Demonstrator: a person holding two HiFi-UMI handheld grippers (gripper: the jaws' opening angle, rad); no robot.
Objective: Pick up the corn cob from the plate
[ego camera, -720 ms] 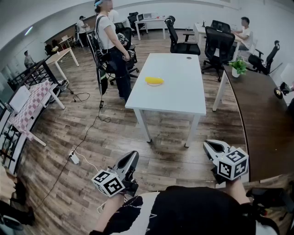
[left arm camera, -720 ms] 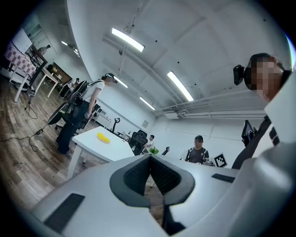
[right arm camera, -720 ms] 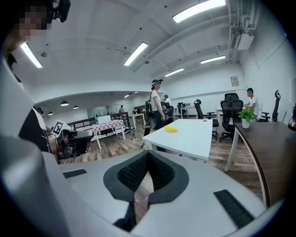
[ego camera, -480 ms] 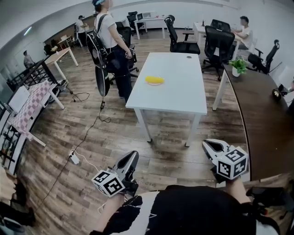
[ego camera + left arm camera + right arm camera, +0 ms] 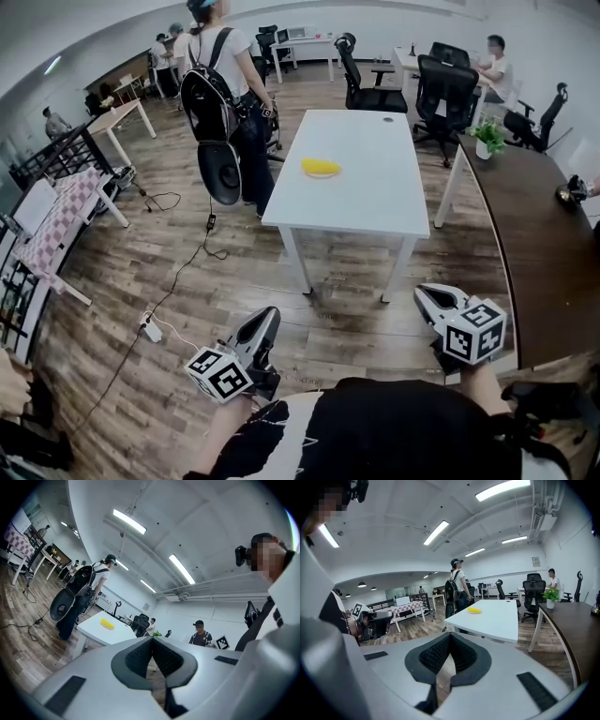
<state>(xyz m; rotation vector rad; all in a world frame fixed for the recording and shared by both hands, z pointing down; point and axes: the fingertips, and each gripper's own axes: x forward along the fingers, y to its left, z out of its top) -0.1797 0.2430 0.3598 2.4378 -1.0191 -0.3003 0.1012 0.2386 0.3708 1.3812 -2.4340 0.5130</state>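
Note:
The yellow corn cob [image 5: 321, 168] lies on a plate on the white table [image 5: 356, 202], far ahead of me. It also shows small in the left gripper view [image 5: 107, 624] and the right gripper view [image 5: 474, 610]. My left gripper [image 5: 267, 319] hangs low at the bottom left of the head view, over the wooden floor, with its jaws shut and nothing between them [image 5: 152, 639]. My right gripper [image 5: 427, 298] is held at the bottom right, also shut and empty [image 5: 450, 635]. Both are well short of the table.
A person with a black backpack [image 5: 220, 103] stands at the table's left side. Office chairs [image 5: 448, 89] stand behind the table. A dark curved desk [image 5: 534, 234] with a potted plant [image 5: 486, 136] runs along the right. A cable and power strip [image 5: 150, 326] lie on the floor at the left.
The person with the backpack has turned and stepped along the table's left side, back now toward me. Both grippers have kept their places.

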